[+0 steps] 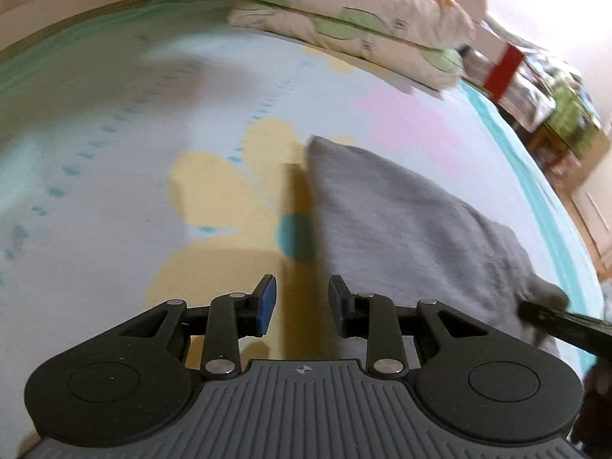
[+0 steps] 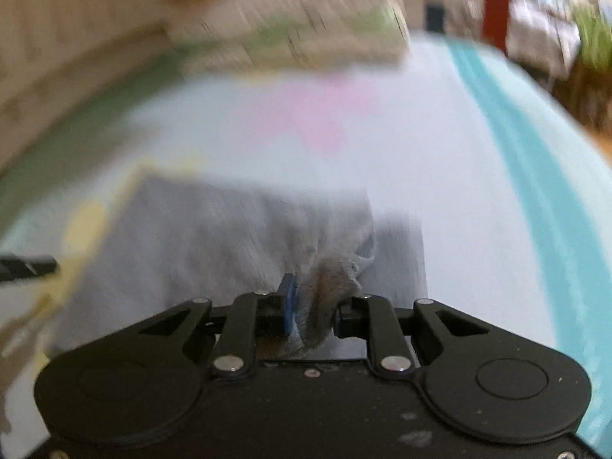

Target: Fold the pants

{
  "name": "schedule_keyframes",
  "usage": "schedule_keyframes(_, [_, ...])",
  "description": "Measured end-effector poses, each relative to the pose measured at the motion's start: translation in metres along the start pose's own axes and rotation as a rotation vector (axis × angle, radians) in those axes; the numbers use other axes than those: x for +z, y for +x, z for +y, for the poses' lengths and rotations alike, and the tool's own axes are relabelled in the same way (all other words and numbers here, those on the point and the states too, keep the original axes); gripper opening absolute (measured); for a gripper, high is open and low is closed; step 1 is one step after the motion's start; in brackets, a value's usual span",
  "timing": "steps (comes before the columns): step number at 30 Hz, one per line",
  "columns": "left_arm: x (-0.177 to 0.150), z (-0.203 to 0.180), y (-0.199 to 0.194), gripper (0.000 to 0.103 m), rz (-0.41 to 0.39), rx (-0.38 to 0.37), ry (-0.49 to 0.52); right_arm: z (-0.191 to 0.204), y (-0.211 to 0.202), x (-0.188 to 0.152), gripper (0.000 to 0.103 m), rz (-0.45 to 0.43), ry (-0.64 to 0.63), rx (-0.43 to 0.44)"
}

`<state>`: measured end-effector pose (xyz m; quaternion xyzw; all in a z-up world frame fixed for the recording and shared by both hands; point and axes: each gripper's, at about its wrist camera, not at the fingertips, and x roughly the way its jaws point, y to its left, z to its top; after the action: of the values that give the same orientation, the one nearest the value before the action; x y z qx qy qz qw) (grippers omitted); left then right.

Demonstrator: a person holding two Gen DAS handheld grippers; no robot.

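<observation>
The grey pants [image 1: 401, 222] are lying spread on the bed [image 1: 114, 134], over a sheet printed with yellow and pink flowers. The left gripper [image 1: 302, 302] is being held released, its jaws apart and nothing between them, just above the sheet beside the left edge of the pants. The right gripper [image 2: 311, 313] is clenched on a bunched fold of the pants [image 2: 229, 237], with cloth being pinched between its jaws at the near edge. Two pillows [image 1: 344, 19] are stacked at the far end of the bed. The right wrist view is being blurred by motion.
</observation>
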<state>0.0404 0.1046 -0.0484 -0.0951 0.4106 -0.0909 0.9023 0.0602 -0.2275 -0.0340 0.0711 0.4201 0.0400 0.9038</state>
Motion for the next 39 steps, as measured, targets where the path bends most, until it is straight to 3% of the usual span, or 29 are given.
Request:
schedule_keyframes(8, [-0.02,-0.026,-0.025,0.031,-0.036,-0.019,0.091,-0.008,-0.025,0.016,0.019,-0.081,0.072,0.079])
schedule_keyframes(9, [-0.025,-0.029,-0.029,0.042,-0.041,-0.018,0.105,-0.007,-0.025,0.021,0.019,-0.092,0.097,0.098])
schedule_keyframes(10, [-0.031,-0.032,-0.033,0.064,-0.047,-0.013,0.118,0.0,-0.024,0.028,0.019,-0.1,0.116,0.113])
schedule_keyframes(12, [-0.043,-0.039,-0.04,0.09,-0.056,-0.014,0.132,0.0,-0.028,0.037,0.018,-0.117,0.143,0.141])
schedule_keyframes(13, [-0.047,-0.043,-0.042,0.091,-0.055,-0.017,0.133,0.001,-0.03,0.04,0.018,-0.127,0.145,0.151])
schedule_keyframes(23, [-0.062,-0.07,-0.025,0.096,-0.058,0.036,0.128,0.02,-0.043,0.059,0.018,-0.183,0.131,0.217])
schedule_keyframes(28, [-0.068,-0.079,-0.002,0.097,-0.021,0.074,0.158,0.021,-0.048,0.062,0.017,-0.186,0.143,0.231])
schedule_keyframes(36, [-0.074,-0.06,0.003,0.097,-0.01,0.116,0.06,0.021,-0.048,0.062,0.017,-0.192,0.147,0.248])
schedule_keyframes(39, [-0.075,-0.05,0.008,0.097,0.02,0.171,0.058,0.019,-0.05,0.061,0.017,-0.198,0.155,0.249])
